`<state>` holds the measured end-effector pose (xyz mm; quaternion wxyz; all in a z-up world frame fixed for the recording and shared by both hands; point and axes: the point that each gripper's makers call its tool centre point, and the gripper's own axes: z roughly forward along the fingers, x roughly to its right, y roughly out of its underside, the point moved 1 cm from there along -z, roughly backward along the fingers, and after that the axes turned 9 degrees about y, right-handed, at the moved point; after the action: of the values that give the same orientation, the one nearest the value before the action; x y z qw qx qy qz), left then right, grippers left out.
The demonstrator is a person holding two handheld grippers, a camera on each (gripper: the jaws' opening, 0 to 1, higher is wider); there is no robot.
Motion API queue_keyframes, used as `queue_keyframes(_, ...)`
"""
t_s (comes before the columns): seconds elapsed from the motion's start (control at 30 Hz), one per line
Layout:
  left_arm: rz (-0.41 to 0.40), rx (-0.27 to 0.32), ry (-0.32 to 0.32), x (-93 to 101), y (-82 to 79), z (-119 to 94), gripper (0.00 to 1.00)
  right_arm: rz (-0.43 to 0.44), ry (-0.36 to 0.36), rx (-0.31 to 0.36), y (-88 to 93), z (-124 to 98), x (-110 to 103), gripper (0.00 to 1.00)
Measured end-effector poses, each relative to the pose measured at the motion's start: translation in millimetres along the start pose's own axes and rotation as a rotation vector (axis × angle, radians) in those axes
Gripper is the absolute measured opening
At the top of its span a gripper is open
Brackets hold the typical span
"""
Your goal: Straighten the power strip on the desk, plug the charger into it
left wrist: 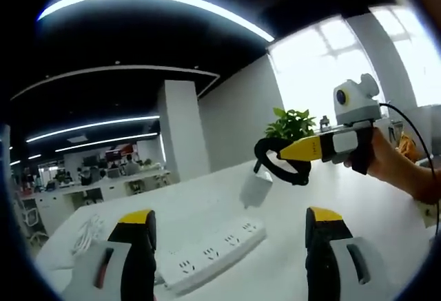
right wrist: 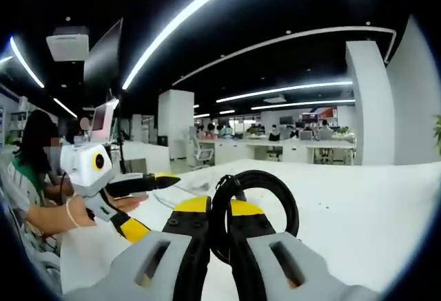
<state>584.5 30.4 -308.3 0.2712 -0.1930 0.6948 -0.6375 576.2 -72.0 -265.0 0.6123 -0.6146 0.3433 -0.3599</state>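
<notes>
Charger hangs above the strip, ready to descend

Right gripper (left wrist: pixel 286 163) pinches the black cable, white charger (left wrist: pixel 256 189) dangling over the power strip (left wrist: pixel 213 247) on the desk (left wrist: pixel 386 218); left gripper (left wrist: pixel 231 246) jaws wide: steady the strip, align prongs

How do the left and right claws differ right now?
1. The left claw stands open with nothing between its jaws; the right claw is shut on the black cable.
2. The left claw hangs just above the white power strip on the desk; the right claw is raised, with the white charger dangling under it.
Shared: yellow-tipped black jaws on grey bodies.
</notes>
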Motion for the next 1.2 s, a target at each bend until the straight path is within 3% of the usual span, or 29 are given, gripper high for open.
queue_keyframes(0.7, 0.018, 0.014, 0.005, -9.3, -0.2, 32.6, 0.93, 0.012, -0.024, 0.005, -3.8, 3.7, -7.5, 0.06)
queue_keyframes(1.07, 0.041, 0.048, 0.044, -0.2, 0.4, 52.4, 0.96, 0.008, -0.032, -0.001, -4.5, 4.5, -11.0, 0.06)
queue_keyframes(1.2, 0.083, 0.06, 0.041, 2.2, -2.2, 58.0, 0.95, 0.005, -0.039, -0.006, -3.9, 4.5, -12.6, 0.06)
